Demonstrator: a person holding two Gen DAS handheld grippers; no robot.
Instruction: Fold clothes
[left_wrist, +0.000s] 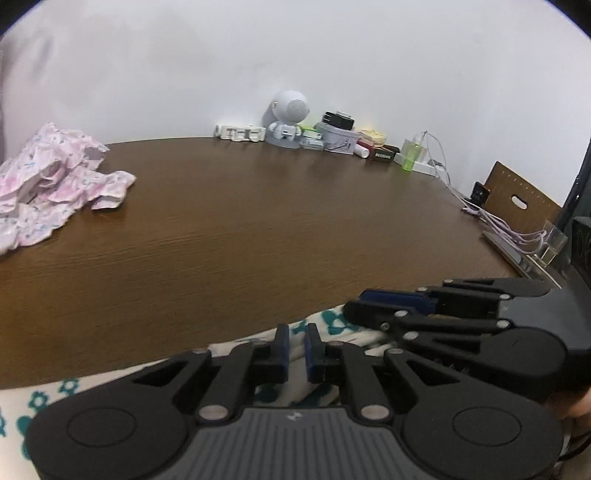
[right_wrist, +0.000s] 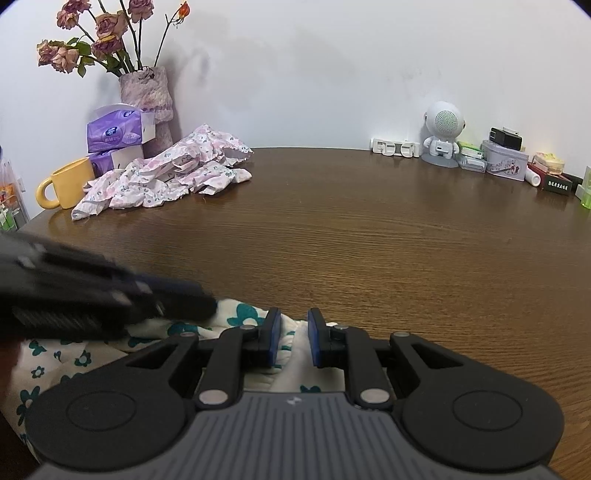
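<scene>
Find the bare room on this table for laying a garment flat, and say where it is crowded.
Free: the wide middle of the table, between the pink floral garment and the robot-shaped speaker. Crowded: the back corners and the near edge.

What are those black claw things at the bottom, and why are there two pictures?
They are tongs that a person holds, one in each hand, with a little camera on each. One picture looks along the left tongs, the other along the right tongs. Each camera also catches the other tongs at the side. Both sit over a cream cloth with teal flowers at the near edge of a brown table. Cloth lies between the blue pads of both, which are nearly closed, so they seem to pinch it for folding. Farther off lie a crumpled pink flowery garment, a yellow mug, tissue packs, a vase of dried roses and a small white robot figure.
</scene>
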